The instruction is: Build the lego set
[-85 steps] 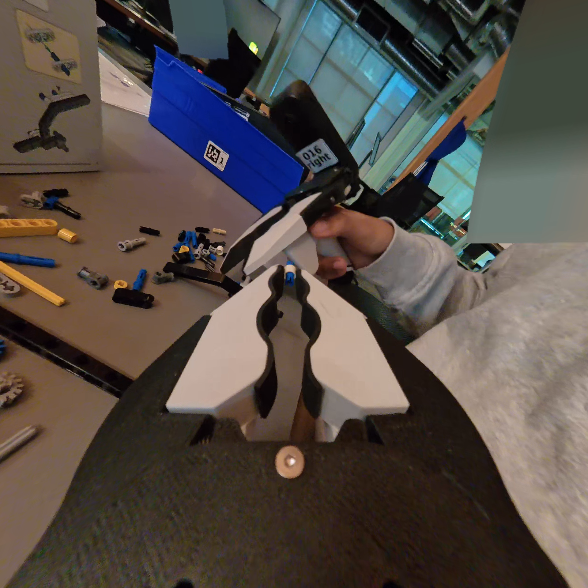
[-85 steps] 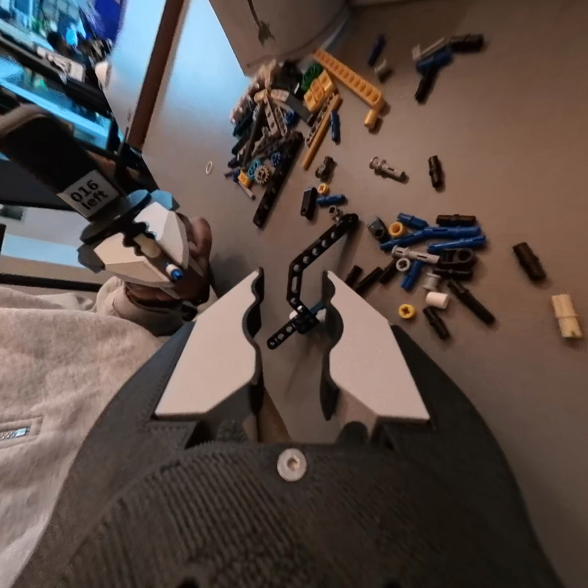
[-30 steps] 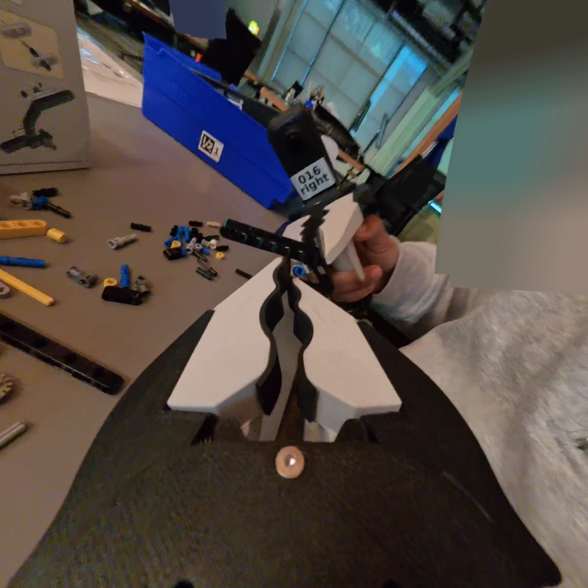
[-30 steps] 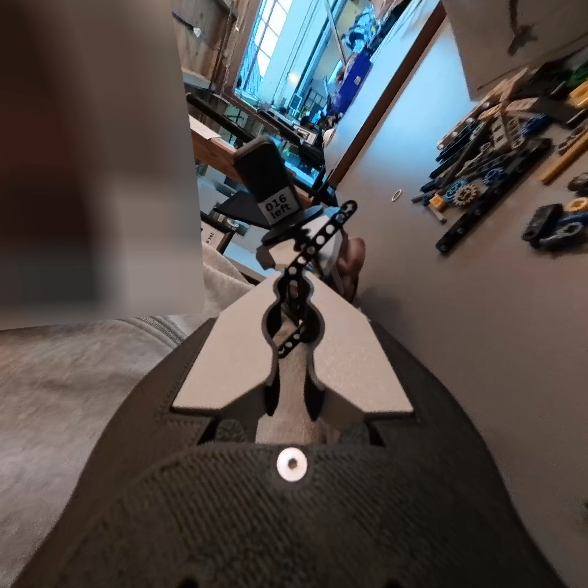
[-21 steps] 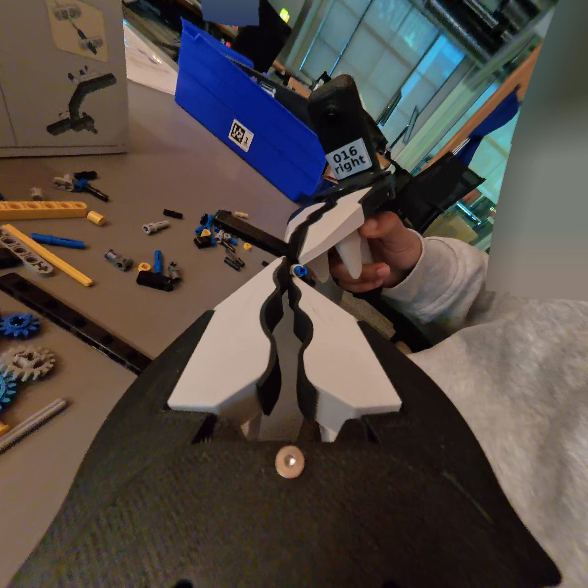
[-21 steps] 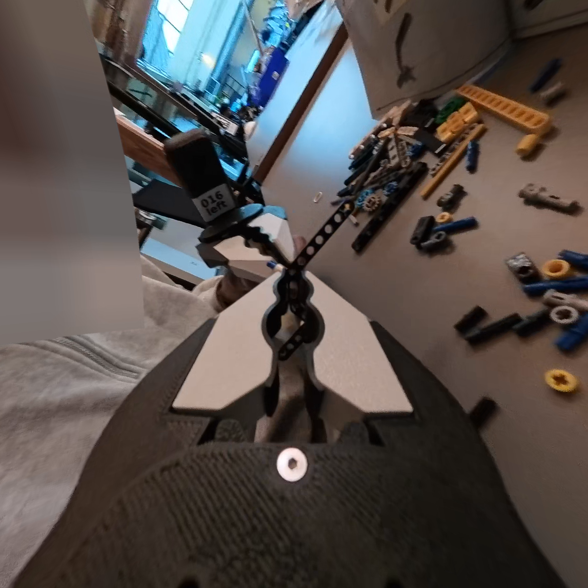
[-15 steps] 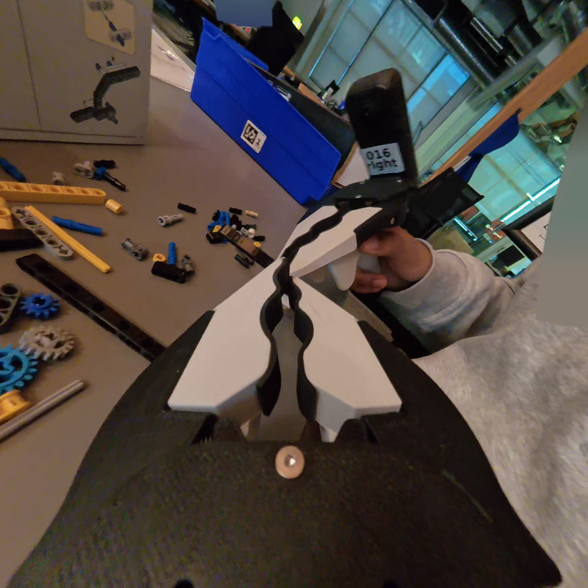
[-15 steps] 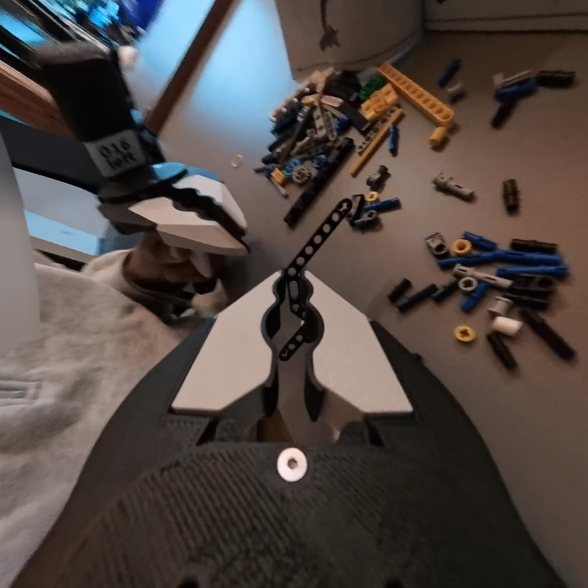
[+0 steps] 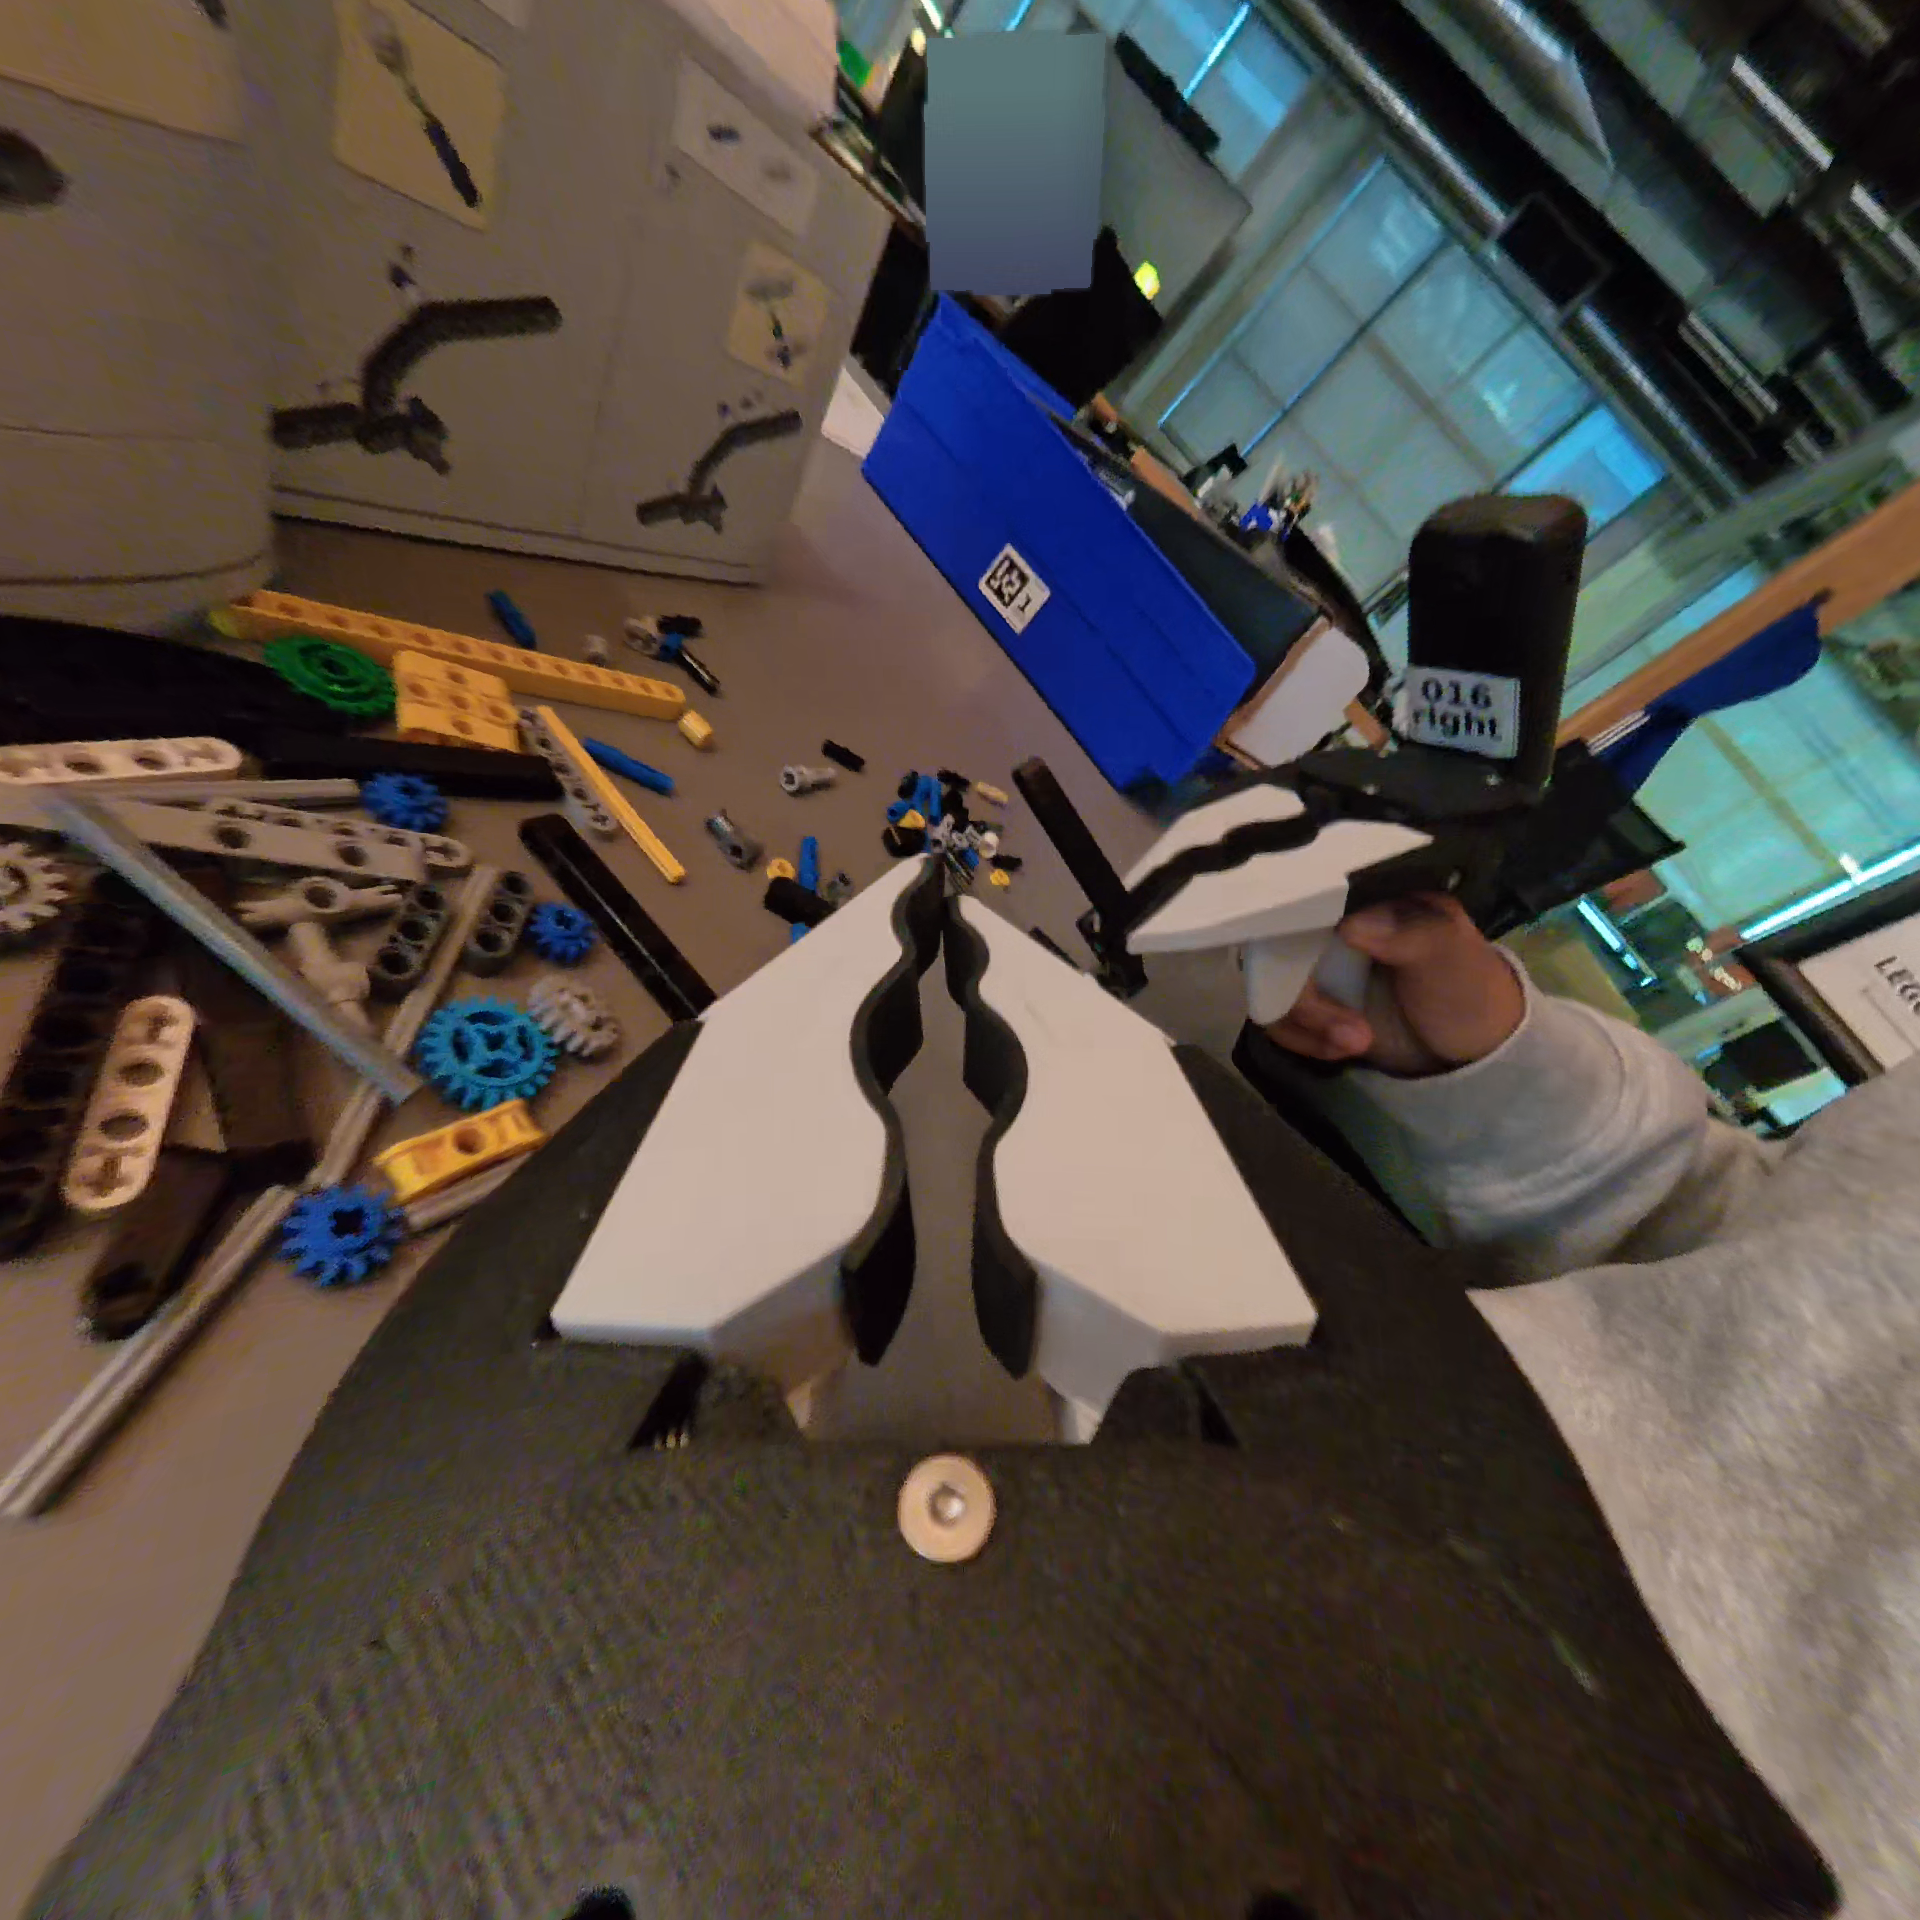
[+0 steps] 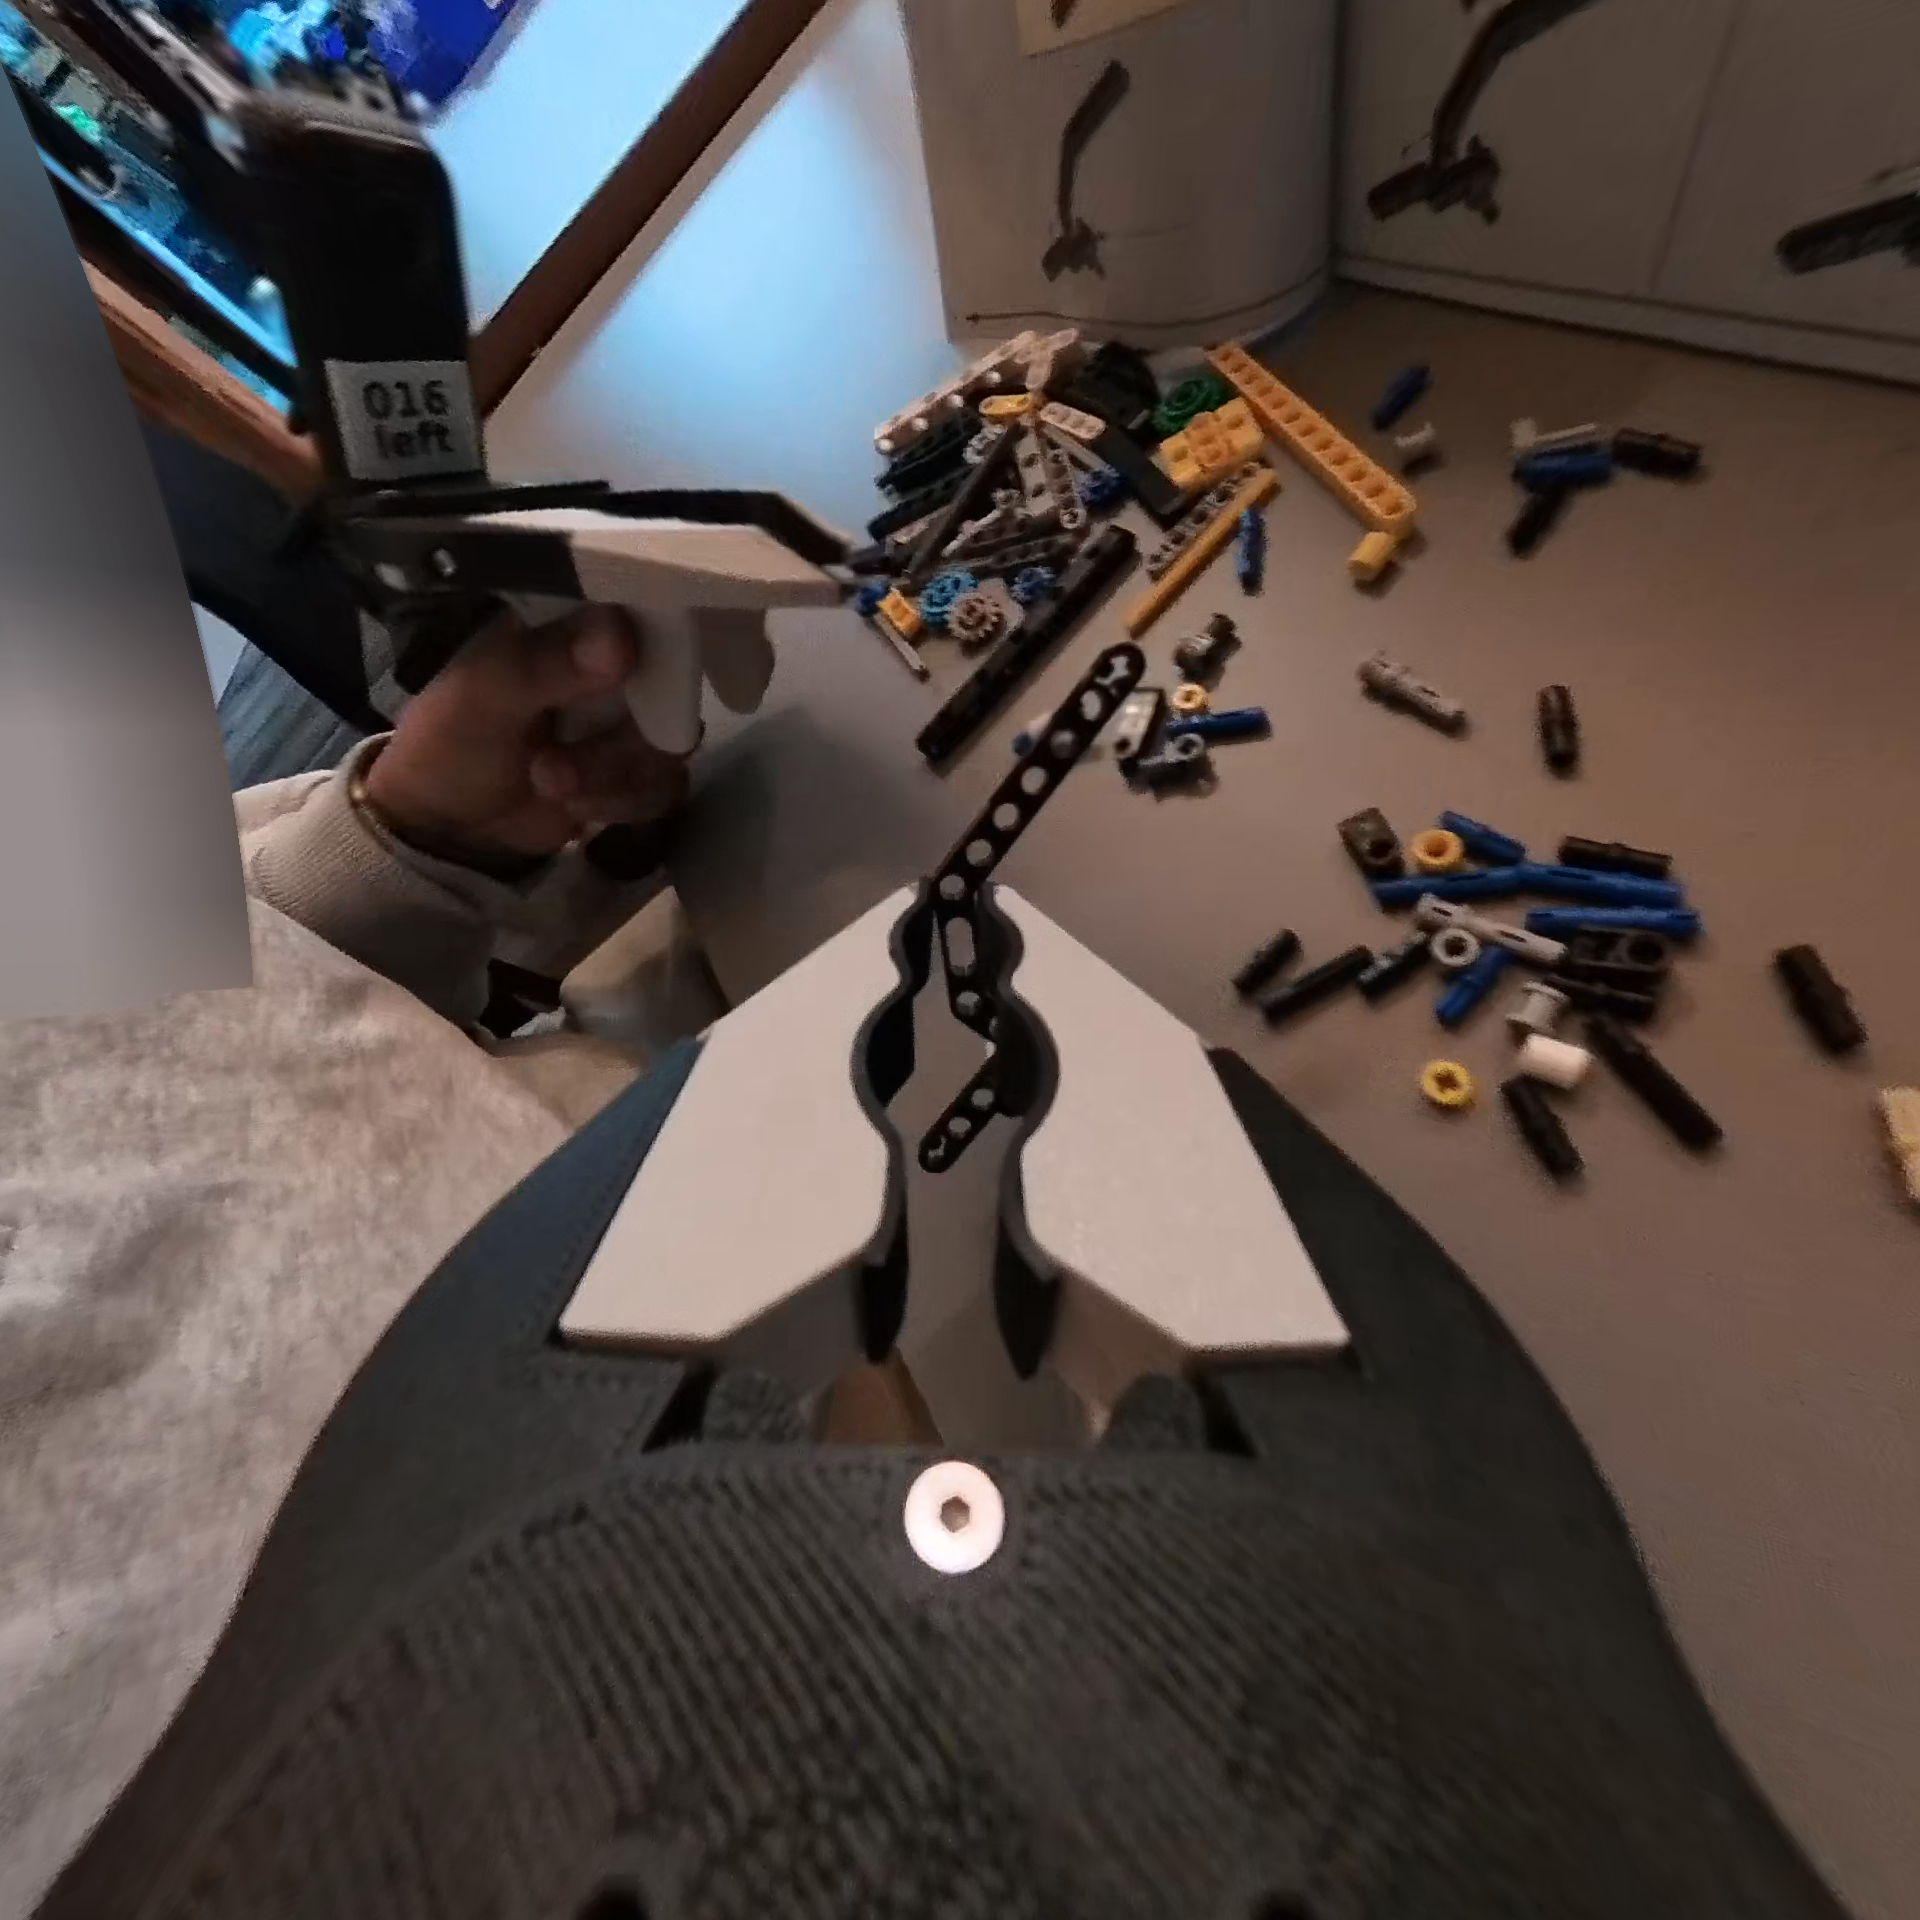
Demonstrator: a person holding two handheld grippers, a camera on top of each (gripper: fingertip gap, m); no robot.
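Observation:
My right gripper [image 10: 951, 894] is shut on a black bent beam with holes [image 10: 1023, 790]. The beam's long arm sticks out past the tips over the table and its short arm lies back between the fingers. In the left wrist view the right gripper [image 9: 1127, 925] is to the right, with the beam [image 9: 1065, 831] pointing up and left. My left gripper [image 9: 940, 878] is shut, with no piece visible between its tips. In the right wrist view it [image 10: 847, 582] hovers up and left of the beam, apart from it, pointing at the parts pile.
A pile of beams, axles and blue gears [image 9: 483, 1049] lies left on the grey table. A long yellow beam [image 10: 1320, 436] and scattered blue and black pins [image 10: 1527, 914] lie to the right. Instruction sheets [image 9: 468, 312] and a blue bin [image 9: 1060, 623] stand behind. Across from one pair of fingers to the other is roughly 9 centimetres.
The right gripper closed on the black beam and lifted it to meet the left gripper's blue pin. The grippers have since drawn apart, and the blue pin no longer shows in the left tips.

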